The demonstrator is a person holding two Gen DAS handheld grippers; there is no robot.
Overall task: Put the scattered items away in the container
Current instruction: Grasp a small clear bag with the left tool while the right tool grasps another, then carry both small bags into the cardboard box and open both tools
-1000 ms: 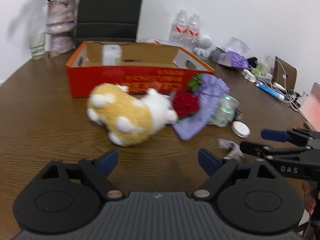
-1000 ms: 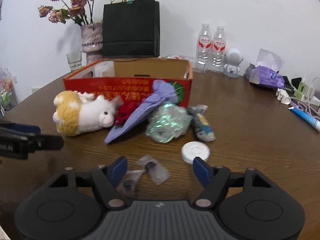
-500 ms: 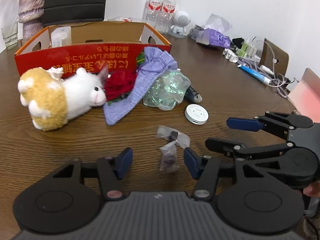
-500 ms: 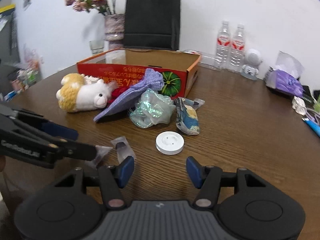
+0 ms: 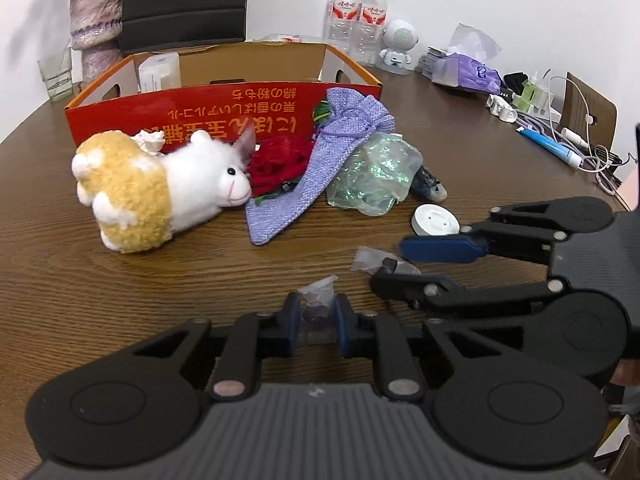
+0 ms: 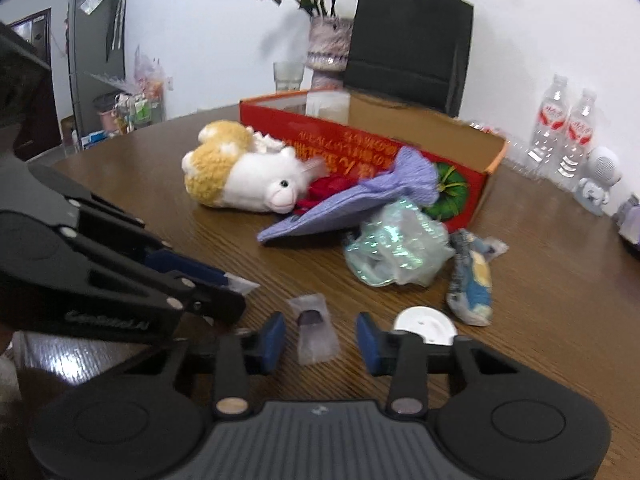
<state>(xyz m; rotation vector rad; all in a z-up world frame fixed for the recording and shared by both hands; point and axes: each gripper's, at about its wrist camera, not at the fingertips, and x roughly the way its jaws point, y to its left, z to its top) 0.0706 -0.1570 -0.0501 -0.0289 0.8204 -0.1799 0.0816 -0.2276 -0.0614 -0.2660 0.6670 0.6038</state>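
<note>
Between closing left gripper pads, a small packet (pinched)

My left black gripper with blue pads has just closed narrow; right one closing too, pads seemingly short of contact.

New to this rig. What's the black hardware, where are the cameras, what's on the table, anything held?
No robot here: a person holds a two-finger gripper in each hand, each with a fisheye camera looking along its jaws. One view is from the left gripper, the other from the right gripper; each also sees the other. On the table: a red cardboard box, plush toy, purple pouch, crinkled wrap, white disc. Both sets of jaws have just been closing: the left ones pinch a small clear bag; the right ones straddle a second bag, not yet touching it.
</note>
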